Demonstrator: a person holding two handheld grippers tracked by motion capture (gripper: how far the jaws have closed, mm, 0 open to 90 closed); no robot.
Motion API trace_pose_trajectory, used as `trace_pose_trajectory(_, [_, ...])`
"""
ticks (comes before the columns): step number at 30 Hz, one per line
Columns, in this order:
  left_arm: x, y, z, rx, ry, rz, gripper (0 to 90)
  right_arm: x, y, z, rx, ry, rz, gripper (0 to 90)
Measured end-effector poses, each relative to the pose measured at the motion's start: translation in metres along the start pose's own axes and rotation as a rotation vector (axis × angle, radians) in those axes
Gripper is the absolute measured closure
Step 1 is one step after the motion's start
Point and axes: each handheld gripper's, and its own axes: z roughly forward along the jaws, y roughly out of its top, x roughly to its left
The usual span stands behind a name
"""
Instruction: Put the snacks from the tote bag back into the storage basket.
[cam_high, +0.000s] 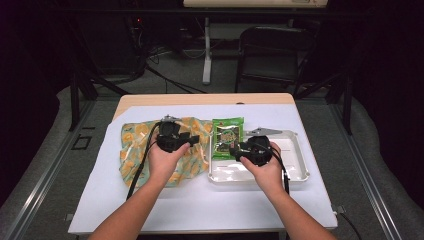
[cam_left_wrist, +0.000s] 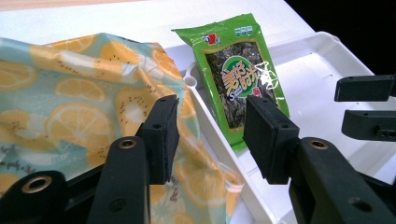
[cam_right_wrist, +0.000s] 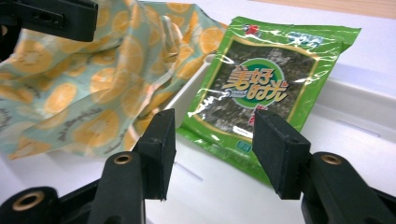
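Observation:
A green seaweed snack packet (cam_high: 227, 135) (cam_left_wrist: 238, 70) (cam_right_wrist: 261, 84) leans over the left end of a white tray (cam_high: 295, 160) (cam_left_wrist: 317, 74) (cam_right_wrist: 355, 140). Beside it, left of the tray, lies a cloth with an orange-slice print (cam_high: 135, 145) (cam_left_wrist: 70, 93) (cam_right_wrist: 84, 93). My left gripper (cam_high: 194, 138) (cam_left_wrist: 210, 112) hovers over the cloth's right part, pointing toward the packet, open and holding nothing. My right gripper (cam_high: 234, 149) (cam_right_wrist: 215, 126) hangs over the tray's left half, aimed at the packet's lower edge, also open with nothing in it.
A white sheet (cam_high: 200, 200) covers the table, and the wooden far edge (cam_high: 200, 99) shows behind it. A black chair (cam_high: 270, 50) and a white stand leg (cam_high: 207, 60) are on the floor beyond. The tray's right half is bare.

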Motion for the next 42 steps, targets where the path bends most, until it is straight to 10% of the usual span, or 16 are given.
trace_pose_trajectory(29, [0.052, -0.069, -0.091, -0.062, 0.129, 0.019, 53.4, 0.017, -0.055, -0.039, 0.005, 0.052, -0.065, 49.6])
trace_pose_trajectory(42, [0.072, -0.108, -0.108, -0.086, 0.159, -0.041, 53.6, 0.036, -0.076, -0.039, -0.017, 0.106, -0.144, 53.9])
